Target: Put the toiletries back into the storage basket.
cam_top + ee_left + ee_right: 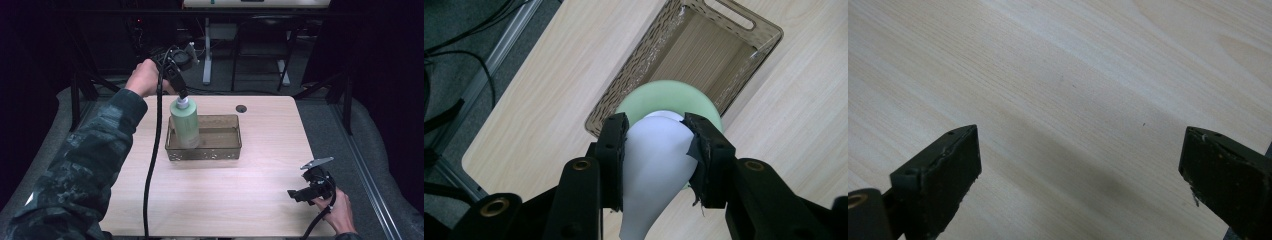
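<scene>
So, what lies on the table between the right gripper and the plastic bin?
Nothing: in the high view, bare wooden table separates the right gripper from the bin.

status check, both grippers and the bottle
Left gripper shut on pale green plastic bottle's white cap, over clear brown plastic bin. Right gripper open, idle. Nothing blocking.

Pale green plastic bottle (pixel 184 123) with a white cap (pixel 656 165). Smoky brown translucent plastic bin (pixel 224 150), its walls patterned with small perforations. Light beige wood-grain table (pixel 260 190) with fine parallel streaks. Both grippers, left (pixel 656 150) and right (pixel 1080 165), have black jaws. Sleeve (pixel 85 170) in dark green camouflage pattern.
</scene>
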